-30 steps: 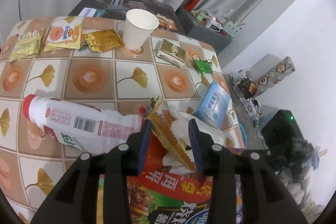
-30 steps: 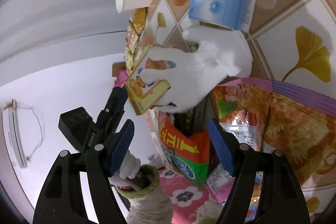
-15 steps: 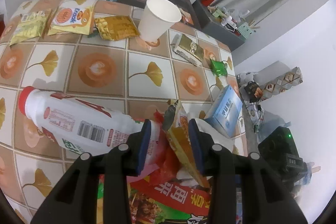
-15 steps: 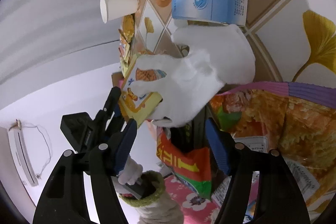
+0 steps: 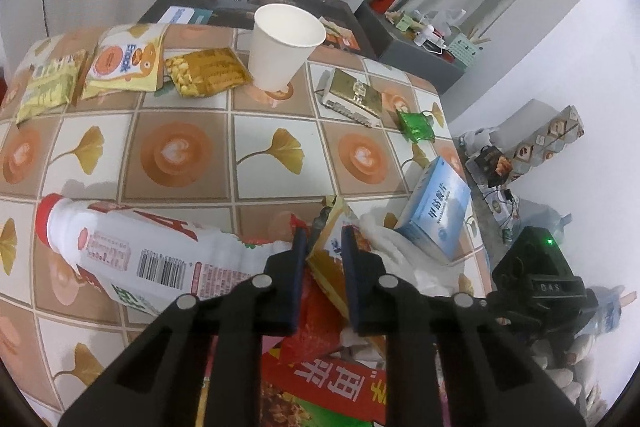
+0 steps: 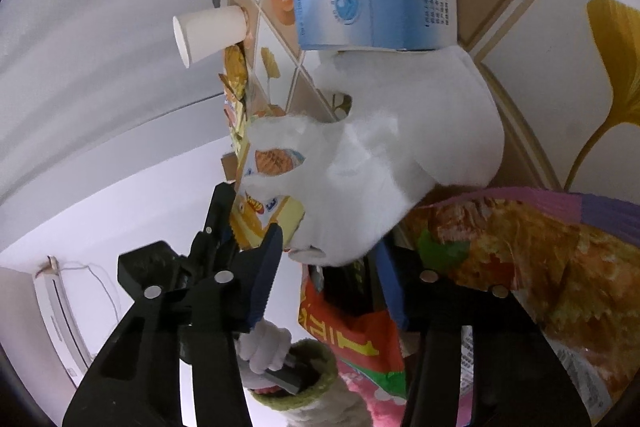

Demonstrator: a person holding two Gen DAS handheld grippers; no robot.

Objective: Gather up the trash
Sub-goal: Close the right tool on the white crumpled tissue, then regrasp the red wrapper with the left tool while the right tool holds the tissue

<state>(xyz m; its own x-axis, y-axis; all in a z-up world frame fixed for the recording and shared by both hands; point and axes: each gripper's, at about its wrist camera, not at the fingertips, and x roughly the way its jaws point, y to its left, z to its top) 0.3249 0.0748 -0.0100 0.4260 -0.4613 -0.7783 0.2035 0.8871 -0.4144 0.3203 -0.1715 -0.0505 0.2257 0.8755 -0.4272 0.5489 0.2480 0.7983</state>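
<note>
Left gripper point(image 5: 323, 245): jaws closing on the flat yellow snack wrapper point(image 5: 329, 259); wrapper's far side hidden.
Right gripper point(image 6: 332, 267): jaws closing; white crumpled tissue point(image 6: 384, 163) between, contact unclear.

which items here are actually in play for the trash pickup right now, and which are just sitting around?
In play:
- yellow snack wrapper, between the closing left gripper
- white-gloved hand gripping that wrapper
- red printed bag below
- right gripper, closing

Lying about:
- white paper cup
- white red-capped bottle
- blue medicine box
- green foil wrapper
</note>
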